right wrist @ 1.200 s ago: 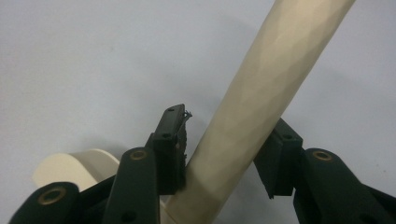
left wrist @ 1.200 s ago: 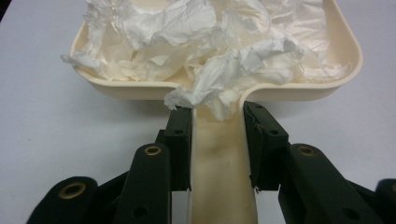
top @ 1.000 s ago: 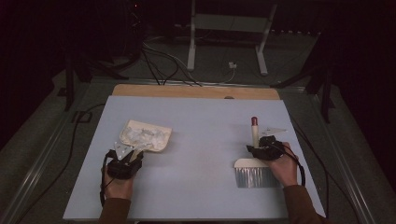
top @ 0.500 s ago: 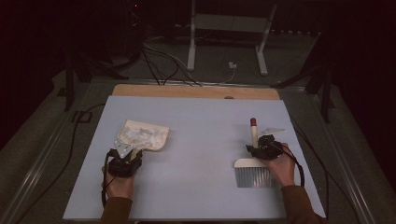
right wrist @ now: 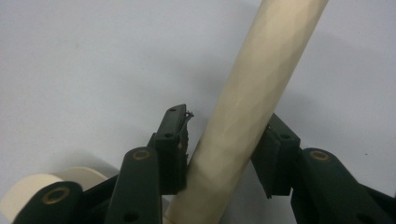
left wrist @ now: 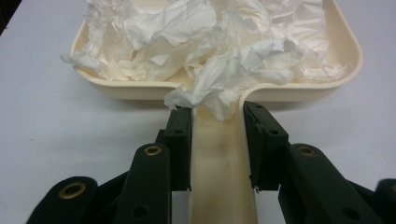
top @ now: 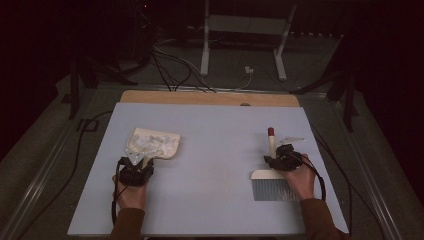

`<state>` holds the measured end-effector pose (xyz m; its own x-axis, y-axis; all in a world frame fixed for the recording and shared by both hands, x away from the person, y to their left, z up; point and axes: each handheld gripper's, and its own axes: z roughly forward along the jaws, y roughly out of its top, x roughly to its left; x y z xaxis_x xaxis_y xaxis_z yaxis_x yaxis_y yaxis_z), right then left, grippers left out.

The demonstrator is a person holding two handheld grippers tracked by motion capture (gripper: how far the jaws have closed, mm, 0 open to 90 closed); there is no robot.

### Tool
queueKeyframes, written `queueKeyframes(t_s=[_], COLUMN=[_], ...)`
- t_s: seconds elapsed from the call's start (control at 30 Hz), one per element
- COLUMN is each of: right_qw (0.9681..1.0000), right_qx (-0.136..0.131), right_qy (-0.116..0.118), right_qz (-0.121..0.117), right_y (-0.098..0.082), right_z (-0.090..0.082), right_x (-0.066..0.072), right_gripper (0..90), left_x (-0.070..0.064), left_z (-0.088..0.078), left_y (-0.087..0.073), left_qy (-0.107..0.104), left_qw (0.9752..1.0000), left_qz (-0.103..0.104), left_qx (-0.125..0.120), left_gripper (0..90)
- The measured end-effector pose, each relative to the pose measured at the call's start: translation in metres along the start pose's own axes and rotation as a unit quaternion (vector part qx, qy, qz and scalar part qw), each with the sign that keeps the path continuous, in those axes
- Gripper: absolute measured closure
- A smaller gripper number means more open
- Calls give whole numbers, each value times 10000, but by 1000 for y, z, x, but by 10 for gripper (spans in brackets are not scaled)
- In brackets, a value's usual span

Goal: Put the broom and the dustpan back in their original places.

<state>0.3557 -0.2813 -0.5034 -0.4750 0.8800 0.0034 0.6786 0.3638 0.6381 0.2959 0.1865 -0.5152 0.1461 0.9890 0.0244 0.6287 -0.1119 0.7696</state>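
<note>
Two matte black grippers work over a smooth, pale blue-grey table (top: 215, 150) with a strip of bare wood along its far edge. On the left, the left gripper (top: 134, 170) is clamped on the flat, channel-shaped handle of a cream plastic dustpan (top: 167, 150); in the left gripper view its ribbed pads (left wrist: 180, 140) press against both sides of that glossy handle. The dustpan (left wrist: 345, 60) lies on the left part of the table, a shallow tray with rounded corners and a raised rim, heaped with crumpled white tissue paper (left wrist: 210, 42), thin and creased, a scrap of it spilling down onto the handle. Over on the right, the right gripper (top: 281, 159) holds a hand brush (top: 272, 182) by its round cream handle, which ends in a dark red tip; the handle (right wrist: 252, 112) looks faintly faceted and satiny and runs slantwise between the pads, which squeeze it from both sides. Its white head and block of fine grey bristles lie flat on the table, just in front of the hand.
</note>
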Motion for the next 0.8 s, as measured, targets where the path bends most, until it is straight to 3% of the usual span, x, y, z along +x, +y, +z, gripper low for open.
queueKeyframes(t_s=[0.8], right_qw=[9995], right_qx=[186], right_qy=[-255], right_qz=[101], right_y=[-3], right_z=[7], right_x=[-2], right_gripper=[580], left_x=[-4], left_z=[18], left_y=[0], left_qy=[140], left_qw=[9996], left_qz=[-197], left_qx=[141], left_gripper=[665])
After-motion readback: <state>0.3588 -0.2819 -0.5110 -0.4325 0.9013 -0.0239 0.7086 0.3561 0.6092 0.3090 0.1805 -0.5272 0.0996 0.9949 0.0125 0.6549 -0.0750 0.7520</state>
